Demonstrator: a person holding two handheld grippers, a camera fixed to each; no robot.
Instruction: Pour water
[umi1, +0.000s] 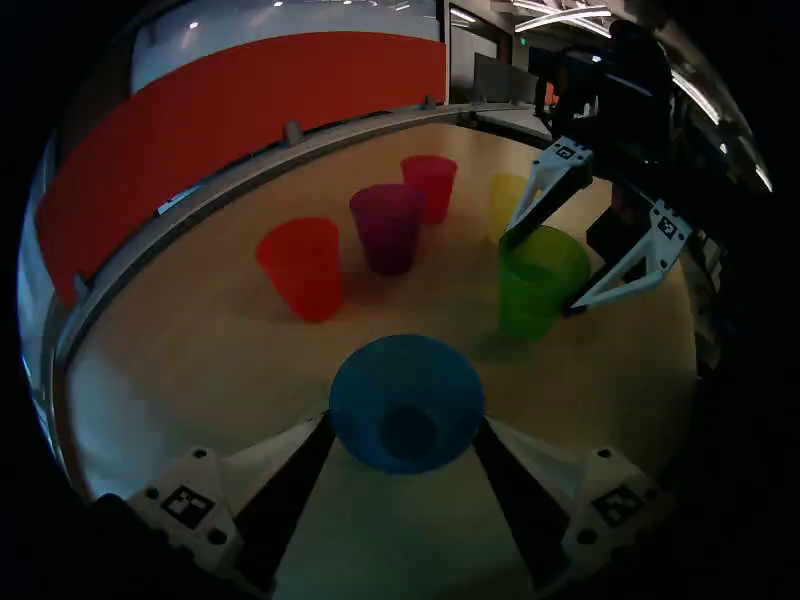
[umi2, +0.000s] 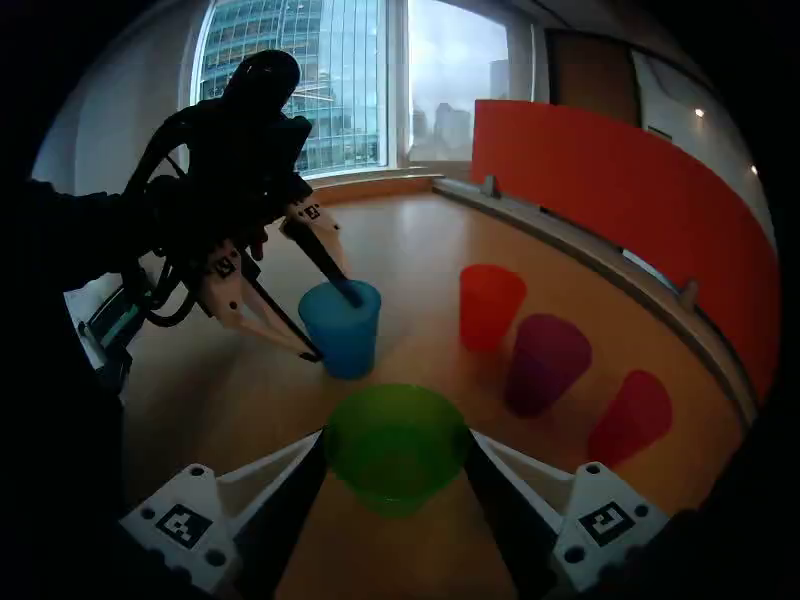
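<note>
A blue cup (umi1: 406, 415) sits between the fingers of my left gripper (umi1: 405, 440), which is shut on it; the right gripper view shows the same blue cup (umi2: 341, 327) held by that left gripper (umi2: 332, 322). My right gripper (umi2: 396, 455) is shut on a green cup (umi2: 396, 448). From the left gripper view, the green cup (umi1: 538, 280) stands on the wooden table (umi1: 200, 340) at right, with the right gripper (umi1: 540, 272) on either side of it. Both cups look upright, close to the tabletop.
Orange cup (umi1: 302, 266), purple cup (umi1: 387, 227), red cup (umi1: 430, 186) and yellow cup (umi1: 506, 203) stand in a loose row on the table. A red divider panel (umi1: 240, 120) runs along the table's far edge. Windows (umi2: 330, 80) lie beyond the table's other end.
</note>
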